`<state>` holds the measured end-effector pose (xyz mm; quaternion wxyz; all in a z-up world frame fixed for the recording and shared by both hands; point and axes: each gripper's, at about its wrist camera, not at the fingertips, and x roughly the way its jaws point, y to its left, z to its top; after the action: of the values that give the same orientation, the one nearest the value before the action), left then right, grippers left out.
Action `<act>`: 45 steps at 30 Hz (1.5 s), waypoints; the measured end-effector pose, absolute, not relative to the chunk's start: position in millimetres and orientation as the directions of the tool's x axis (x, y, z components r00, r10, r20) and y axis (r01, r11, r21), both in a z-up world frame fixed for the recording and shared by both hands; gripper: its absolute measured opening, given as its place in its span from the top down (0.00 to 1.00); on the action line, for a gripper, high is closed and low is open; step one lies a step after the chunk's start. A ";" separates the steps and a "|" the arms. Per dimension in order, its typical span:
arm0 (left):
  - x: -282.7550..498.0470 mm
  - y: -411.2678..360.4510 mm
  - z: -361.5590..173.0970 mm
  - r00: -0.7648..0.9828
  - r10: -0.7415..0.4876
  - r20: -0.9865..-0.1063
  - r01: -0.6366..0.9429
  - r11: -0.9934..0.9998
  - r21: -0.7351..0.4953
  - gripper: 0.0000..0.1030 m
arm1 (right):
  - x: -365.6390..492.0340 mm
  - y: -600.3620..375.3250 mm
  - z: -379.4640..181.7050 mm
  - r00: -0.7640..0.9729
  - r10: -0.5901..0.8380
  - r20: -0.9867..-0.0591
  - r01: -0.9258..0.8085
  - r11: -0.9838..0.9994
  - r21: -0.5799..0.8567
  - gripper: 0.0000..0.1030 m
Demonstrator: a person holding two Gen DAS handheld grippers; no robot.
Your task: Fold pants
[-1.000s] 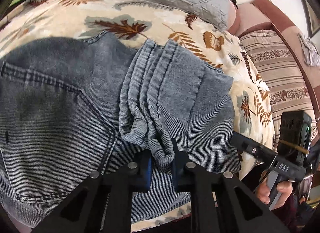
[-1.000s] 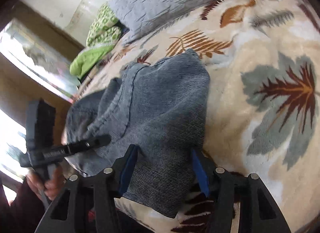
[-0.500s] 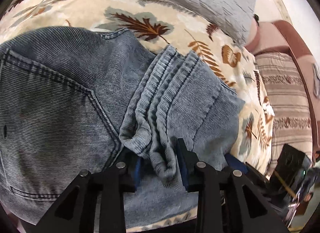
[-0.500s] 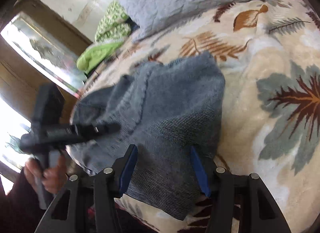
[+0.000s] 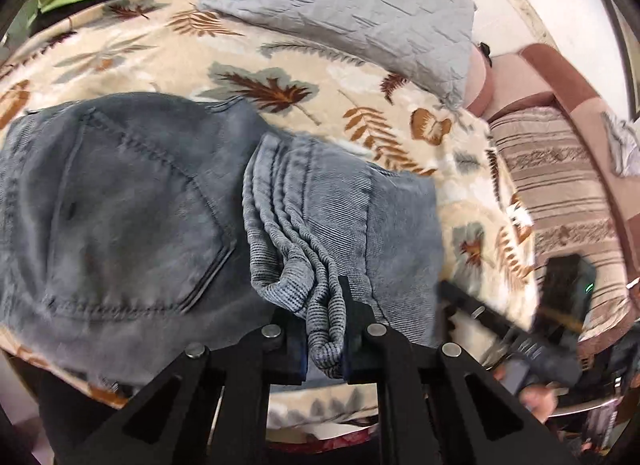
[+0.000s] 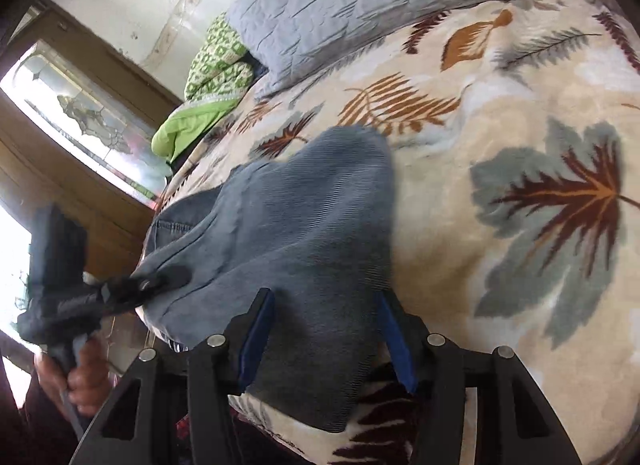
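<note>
Pants of faded blue-grey denim (image 5: 132, 217) are lying partly folded on the leaf-patterned cream bedspread (image 5: 304, 65), near its front edge. The left gripper (image 5: 325, 339) is clenching its jaws on the bunched leg hems, likely to keep the stacked layers together while carrying them over the seat and back pocket. The right gripper (image 6: 320, 339) is hanging with jaws spread wide on either side of the denim's folded edge, gripping nothing, probably ready to pin or smooth that fold.

Beyond them, a quilted grey pillow (image 5: 352, 5) and a green patterned cloth (image 6: 212, 77) are sitting at the far side of the bed. How many layers the left jaws are holding is hidden inside the bunch; the waistband is running out of view, and the right gripper is blurring in the left view.
</note>
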<state>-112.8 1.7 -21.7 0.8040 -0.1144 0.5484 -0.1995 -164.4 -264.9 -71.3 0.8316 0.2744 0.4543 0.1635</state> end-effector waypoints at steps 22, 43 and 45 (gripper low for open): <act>-152.3 191.8 8.6 0.507 -0.173 -0.845 -0.117 0.957 -0.266 0.44 | -177.1 -200.7 -39.1 0.604 0.483 -0.634 -0.230 0.867 0.442 0.43; -123.5 257.6 -82.7 0.399 -0.444 -0.802 -0.457 0.662 -0.594 0.44 | -165.2 -149.6 -72.2 0.491 0.464 -0.737 -0.293 0.885 0.362 0.42; -122.5 254.2 -81.2 0.405 -0.428 -0.808 -0.452 0.675 -0.584 0.51 | -164.6 -150.7 -72.3 0.489 0.469 -0.735 -0.290 0.883 0.370 0.42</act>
<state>-122.5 254.2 -81.2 0.7347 -0.4033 0.5455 0.0083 -164.6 -150.7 -72.3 0.8573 0.0984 0.4543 0.2213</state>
